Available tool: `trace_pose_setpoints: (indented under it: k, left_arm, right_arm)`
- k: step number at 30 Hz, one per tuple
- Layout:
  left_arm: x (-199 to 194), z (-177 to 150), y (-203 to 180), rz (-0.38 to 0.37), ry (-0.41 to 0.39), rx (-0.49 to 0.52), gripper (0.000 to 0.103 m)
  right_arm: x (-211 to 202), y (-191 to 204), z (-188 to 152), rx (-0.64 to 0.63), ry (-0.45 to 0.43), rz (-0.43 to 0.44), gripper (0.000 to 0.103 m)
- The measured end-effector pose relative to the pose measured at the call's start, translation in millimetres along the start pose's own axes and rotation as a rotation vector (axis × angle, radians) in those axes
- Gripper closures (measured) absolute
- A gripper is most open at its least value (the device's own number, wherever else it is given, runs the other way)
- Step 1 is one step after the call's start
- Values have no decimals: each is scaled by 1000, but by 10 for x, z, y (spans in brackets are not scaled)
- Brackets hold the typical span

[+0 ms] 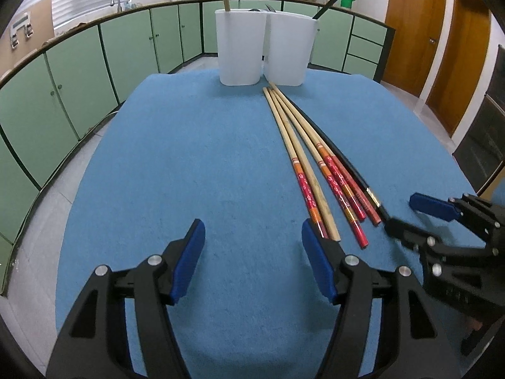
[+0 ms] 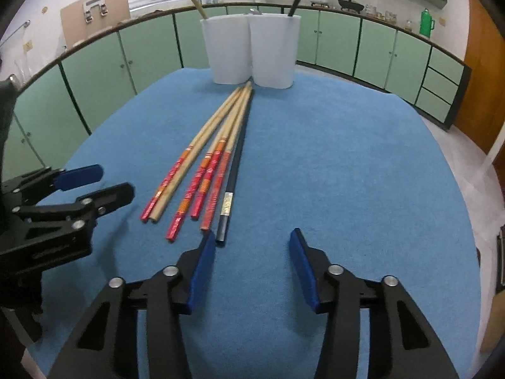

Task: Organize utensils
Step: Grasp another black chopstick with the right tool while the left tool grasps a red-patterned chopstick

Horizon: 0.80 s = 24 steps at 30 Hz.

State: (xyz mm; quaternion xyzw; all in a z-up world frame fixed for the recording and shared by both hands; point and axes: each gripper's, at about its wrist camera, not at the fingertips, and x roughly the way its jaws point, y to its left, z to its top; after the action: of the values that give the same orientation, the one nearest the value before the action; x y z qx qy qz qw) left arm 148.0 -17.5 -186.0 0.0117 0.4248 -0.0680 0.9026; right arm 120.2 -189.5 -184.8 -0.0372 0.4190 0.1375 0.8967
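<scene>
Chopsticks [image 2: 202, 170] are being left fanned on the blue surface [image 2: 347, 158], tips toward the white holders [image 2: 249, 49], probably for sorting. Both tools, left [image 1: 252, 243] and right [image 2: 252, 252], are being held open and empty near the handle ends, likely for picking.

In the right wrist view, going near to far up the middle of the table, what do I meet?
Right claw → black chopstick, its near end by the claw's left finger → bundle of wooden chopsticks fanned beside it → two white holders at the far edge of the blue cloth.
</scene>
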Motion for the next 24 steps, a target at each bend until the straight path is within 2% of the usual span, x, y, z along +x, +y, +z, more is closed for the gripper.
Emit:
trace_pose_setpoints:
  k: [4, 7, 10, 12, 13, 18, 24]
  left_arm:
    - [-33, -5, -31, -14, -4, 18, 37]
    - [-61, -15, -76, -38, -5, 24, 36]
    - [-48, -35, -131, -55, 7, 31, 36]
    - [-28, -56, -157, -63, 16, 35, 36]
    - [-8, -62, -178, -64, 24, 40, 36]
    - [63, -74, -216, -27, 45, 58, 36]
    - [62, -40, -59, 26, 44, 3, 40]
  right_arm:
    - [-26, -57, -2, 16, -3, -15, 58]
    - [-16, -14, 8, 8, -3, 22, 60]
    - [38, 30, 45, -8, 1, 35, 76]
    - [69, 23, 73, -1, 4, 63, 94]
    - [77, 10, 76, 5, 6, 78, 96]
    - [61, -50, 47, 28, 2, 88, 96]
    - [27, -110, 18, 35, -3, 67, 96]
